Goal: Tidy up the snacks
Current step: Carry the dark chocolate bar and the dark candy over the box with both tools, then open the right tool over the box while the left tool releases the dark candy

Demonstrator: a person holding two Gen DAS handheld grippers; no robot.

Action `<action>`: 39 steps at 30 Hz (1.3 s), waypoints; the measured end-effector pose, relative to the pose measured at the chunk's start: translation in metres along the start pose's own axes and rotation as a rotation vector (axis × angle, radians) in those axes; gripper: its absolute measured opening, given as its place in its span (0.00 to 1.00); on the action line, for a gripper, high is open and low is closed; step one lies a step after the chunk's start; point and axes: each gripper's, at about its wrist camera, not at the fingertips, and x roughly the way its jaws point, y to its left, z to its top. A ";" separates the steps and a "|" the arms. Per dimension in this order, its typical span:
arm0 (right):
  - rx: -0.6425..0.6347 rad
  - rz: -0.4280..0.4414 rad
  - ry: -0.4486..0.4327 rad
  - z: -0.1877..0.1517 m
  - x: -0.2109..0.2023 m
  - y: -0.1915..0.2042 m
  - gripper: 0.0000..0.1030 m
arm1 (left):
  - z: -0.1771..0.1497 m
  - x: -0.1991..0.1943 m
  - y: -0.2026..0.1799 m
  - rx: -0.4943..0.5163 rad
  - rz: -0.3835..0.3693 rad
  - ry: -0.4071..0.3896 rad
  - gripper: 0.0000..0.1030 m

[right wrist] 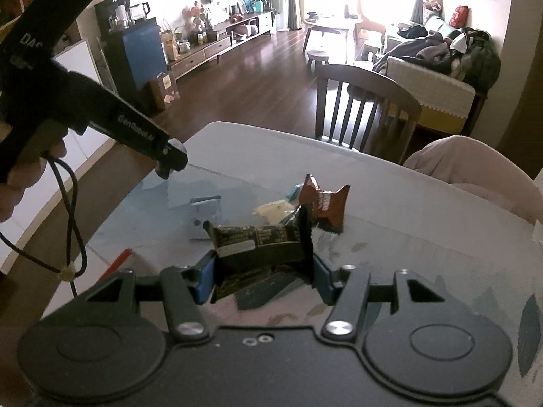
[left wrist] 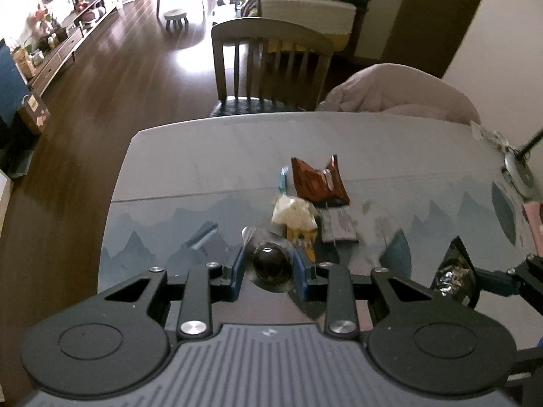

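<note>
My left gripper (left wrist: 270, 264) is shut on a small clear-wrapped dark round snack (left wrist: 270, 262), held above the table. My right gripper (right wrist: 263, 273) is shut on a black snack packet (right wrist: 261, 242), also lifted off the table; that packet (left wrist: 454, 274) shows at the right edge of the left wrist view. On the table lie a brown crinkled wrapper (left wrist: 319, 179) (right wrist: 325, 207), a cream-coloured packet (left wrist: 293, 212) (right wrist: 273, 210), a small blue packet (left wrist: 283, 178), an orange packet (left wrist: 302, 237) partly hidden and a grey flat packet (left wrist: 339, 227).
The table (left wrist: 203, 156) has a grey-blue mountain-pattern cloth. A wooden chair (left wrist: 271, 64) and a chair draped in pink cloth (left wrist: 400, 91) stand at its far side. The left gripper's handle and a hand (right wrist: 30, 156) with a cable show at left. A round metal object (left wrist: 519, 173) lies far right.
</note>
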 end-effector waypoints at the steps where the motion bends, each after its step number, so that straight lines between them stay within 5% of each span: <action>1: 0.003 0.001 0.000 -0.003 -0.004 0.004 0.55 | -0.004 -0.005 0.000 0.008 -0.005 0.001 0.29; 19: 0.086 0.043 0.054 -0.060 -0.028 0.054 0.55 | -0.102 -0.041 -0.002 0.084 -0.065 0.079 0.29; 39: 0.116 0.072 0.264 -0.141 0.039 0.091 0.55 | -0.195 0.021 -0.007 0.137 -0.096 0.276 0.29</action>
